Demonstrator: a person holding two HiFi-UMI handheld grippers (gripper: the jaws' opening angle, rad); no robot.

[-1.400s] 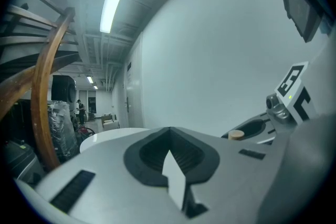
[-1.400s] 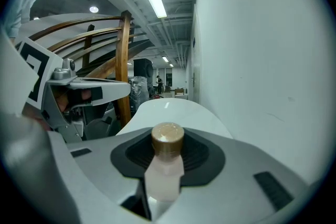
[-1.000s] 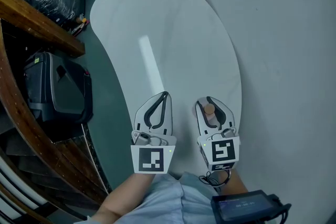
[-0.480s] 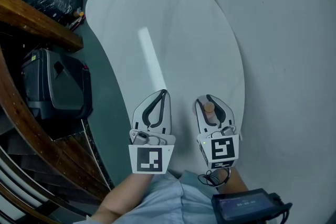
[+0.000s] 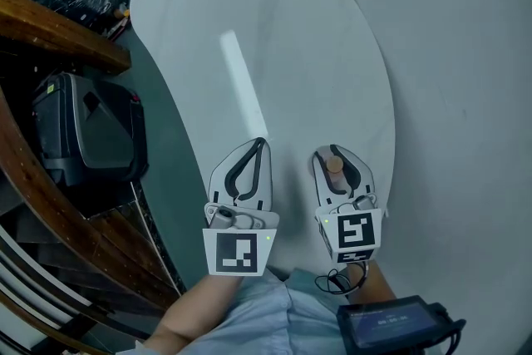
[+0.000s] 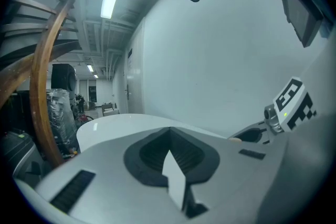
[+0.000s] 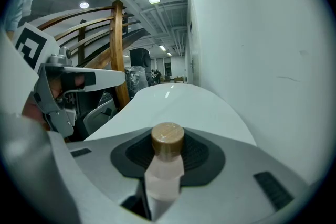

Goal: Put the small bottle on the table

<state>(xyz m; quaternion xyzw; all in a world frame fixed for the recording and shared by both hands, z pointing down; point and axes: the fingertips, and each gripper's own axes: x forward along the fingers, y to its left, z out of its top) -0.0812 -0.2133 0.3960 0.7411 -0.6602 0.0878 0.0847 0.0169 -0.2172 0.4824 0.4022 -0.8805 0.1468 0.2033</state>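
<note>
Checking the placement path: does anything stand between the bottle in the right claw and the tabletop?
Nothing visible does. The small bottle is gripped in the right claw above the white table's near end; the surface ahead shows only a light reflection. The left claw sits alongside, shut.

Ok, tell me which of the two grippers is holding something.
The right gripper: its jaws clamp the small bottle with the brown cap. The left gripper has its jaws shut together with nothing between them.
</note>
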